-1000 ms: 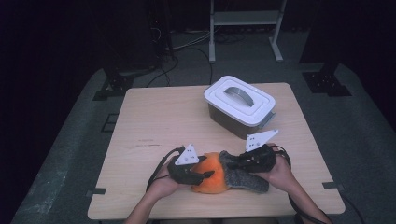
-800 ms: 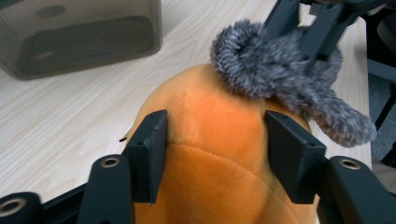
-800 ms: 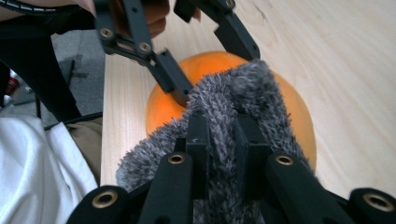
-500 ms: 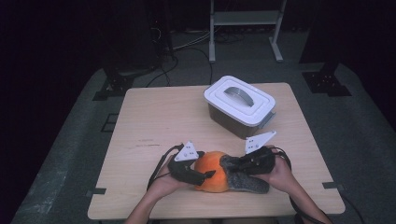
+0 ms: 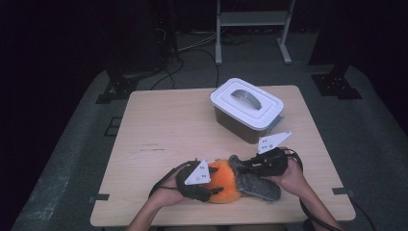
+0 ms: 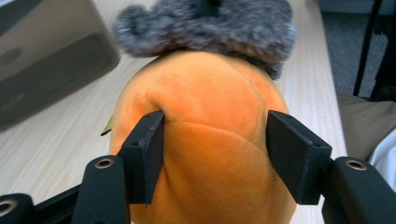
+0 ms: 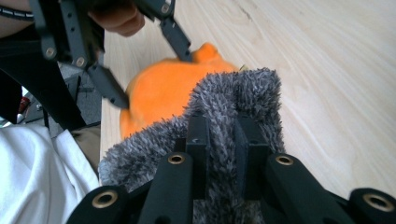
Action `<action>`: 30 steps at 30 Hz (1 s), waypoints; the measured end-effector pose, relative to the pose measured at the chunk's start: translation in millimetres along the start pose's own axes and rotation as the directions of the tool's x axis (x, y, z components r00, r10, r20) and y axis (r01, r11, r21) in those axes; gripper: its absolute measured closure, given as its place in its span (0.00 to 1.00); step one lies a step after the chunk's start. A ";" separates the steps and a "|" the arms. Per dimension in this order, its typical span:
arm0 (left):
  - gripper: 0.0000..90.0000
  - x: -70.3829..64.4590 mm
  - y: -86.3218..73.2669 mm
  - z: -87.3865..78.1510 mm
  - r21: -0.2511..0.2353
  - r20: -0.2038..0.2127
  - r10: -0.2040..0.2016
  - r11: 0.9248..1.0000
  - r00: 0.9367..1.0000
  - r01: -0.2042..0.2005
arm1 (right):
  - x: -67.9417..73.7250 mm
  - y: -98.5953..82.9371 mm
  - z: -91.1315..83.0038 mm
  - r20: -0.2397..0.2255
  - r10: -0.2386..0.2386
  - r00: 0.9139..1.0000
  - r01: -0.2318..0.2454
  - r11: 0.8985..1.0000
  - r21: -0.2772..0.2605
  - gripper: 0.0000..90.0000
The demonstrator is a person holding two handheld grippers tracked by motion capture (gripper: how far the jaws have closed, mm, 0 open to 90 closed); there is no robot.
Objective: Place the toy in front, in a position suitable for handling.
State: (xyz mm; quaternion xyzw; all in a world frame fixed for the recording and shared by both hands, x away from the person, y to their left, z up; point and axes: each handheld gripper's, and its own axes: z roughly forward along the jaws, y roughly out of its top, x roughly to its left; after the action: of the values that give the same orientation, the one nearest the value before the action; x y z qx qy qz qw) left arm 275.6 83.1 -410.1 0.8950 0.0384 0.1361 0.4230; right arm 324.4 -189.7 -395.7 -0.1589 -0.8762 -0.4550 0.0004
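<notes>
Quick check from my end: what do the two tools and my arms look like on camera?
Both tools, left and right, are black with flat rectangular jaws and brass-coloured rivets. Each carries a grey triangular plate and trails a black cable. Forearms are bare.

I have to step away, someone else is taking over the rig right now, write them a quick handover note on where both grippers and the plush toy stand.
Left gripper: jaws set around the orange plush toy, pressing into both its sides.
Right gripper: shut on the grey furry fabric, a fold pinched between its jaws.
Position: toy and fabric lie together at the near edge of the table, the fabric against the toy's right end. The white lidded box stands farther back, lid on.
Done: both grips look secure.
Left: probably pull the fabric and the toy apart, or work one over the other; the box is not yet opened.
</notes>
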 end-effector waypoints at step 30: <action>0.30 23.4 -18.4 -2.8 -0.070 -0.047 -0.212 0.976 0.976 0.208 | 10.9 1.4 13.8 -0.020 -0.024 1.000 0.024 0.999 0.043 0.86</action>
State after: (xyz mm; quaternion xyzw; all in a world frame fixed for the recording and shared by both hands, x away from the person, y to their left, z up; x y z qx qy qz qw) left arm 298.2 101.3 -417.7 0.8678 0.1399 0.1161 0.4625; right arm 316.4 -174.9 -401.1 -0.1439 -0.8876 -0.4374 0.0069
